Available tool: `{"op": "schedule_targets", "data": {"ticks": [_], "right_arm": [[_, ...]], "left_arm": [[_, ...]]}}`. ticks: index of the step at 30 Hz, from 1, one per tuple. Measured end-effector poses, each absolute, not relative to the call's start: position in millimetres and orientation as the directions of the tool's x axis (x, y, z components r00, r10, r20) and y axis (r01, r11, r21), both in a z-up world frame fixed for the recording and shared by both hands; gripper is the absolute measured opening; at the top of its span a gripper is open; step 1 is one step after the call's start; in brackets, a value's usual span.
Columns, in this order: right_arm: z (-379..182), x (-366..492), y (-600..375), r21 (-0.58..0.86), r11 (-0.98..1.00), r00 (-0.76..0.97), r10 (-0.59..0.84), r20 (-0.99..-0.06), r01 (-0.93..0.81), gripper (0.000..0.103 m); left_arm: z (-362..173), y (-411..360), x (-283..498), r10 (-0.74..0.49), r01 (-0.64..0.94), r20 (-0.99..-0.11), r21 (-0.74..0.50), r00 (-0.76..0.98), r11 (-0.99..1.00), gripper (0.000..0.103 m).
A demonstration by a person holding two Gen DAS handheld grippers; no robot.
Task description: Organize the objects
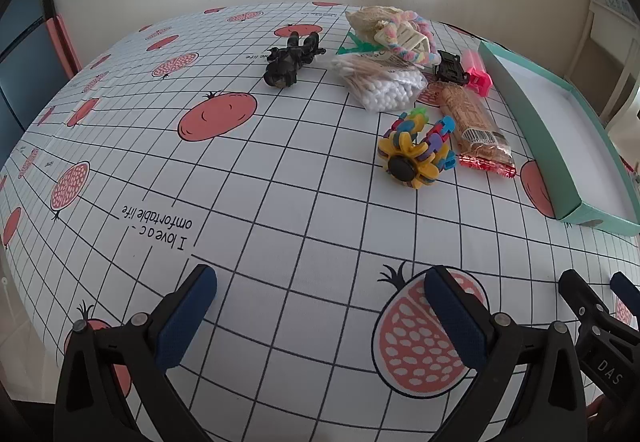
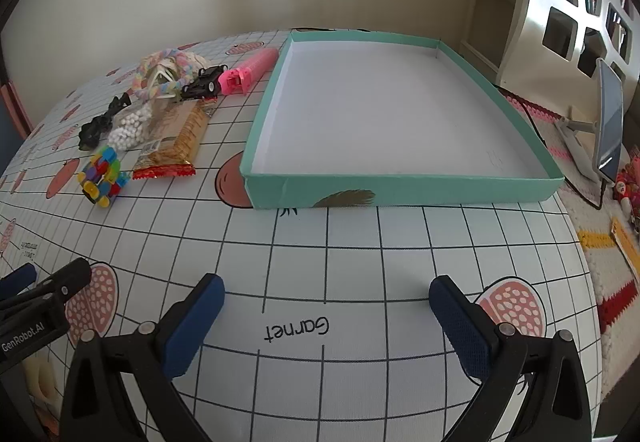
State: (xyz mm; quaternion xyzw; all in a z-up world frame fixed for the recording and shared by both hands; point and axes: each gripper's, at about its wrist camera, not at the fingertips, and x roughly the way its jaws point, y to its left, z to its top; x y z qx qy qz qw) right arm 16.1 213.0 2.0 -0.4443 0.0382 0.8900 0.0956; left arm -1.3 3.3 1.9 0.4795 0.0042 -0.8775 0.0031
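A shallow teal box (image 2: 400,190) with a white inside stands empty on the far right of the table; its wall shows in the left wrist view (image 1: 532,114). Left of it lie a colourful plastic toy (image 1: 416,150), a wrapped cracker bar (image 1: 476,122), a bag of cotton swabs (image 1: 384,82), a black figure (image 1: 292,60), a black toy car (image 1: 450,68), a pink item (image 1: 478,76) and a pastel rope piece (image 1: 404,34). My left gripper (image 1: 320,282) is open and empty near the front edge. My right gripper (image 2: 326,298) is open and empty before the box.
The table wears a white grid cloth with red fruit prints (image 1: 216,116). A wall rises behind it. A white shelf unit (image 2: 576,2) and a tablet on a stand (image 2: 608,126) are to the right, over a knitted mat (image 2: 608,270).
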Motion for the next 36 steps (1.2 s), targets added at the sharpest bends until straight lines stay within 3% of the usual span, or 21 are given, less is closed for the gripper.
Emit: {"op": "schedule_targets", "data": {"ticks": [36], "right_arm": [[3.4,17.0,214.8,-0.017,-0.979,-0.582,0.135,-0.802,-0.204,0.103]], "left_arm": [[-1.5,1.4,-2.9,0.01,-0.014,-0.834,-0.002,-0.552,-1.0,0.103]]}}
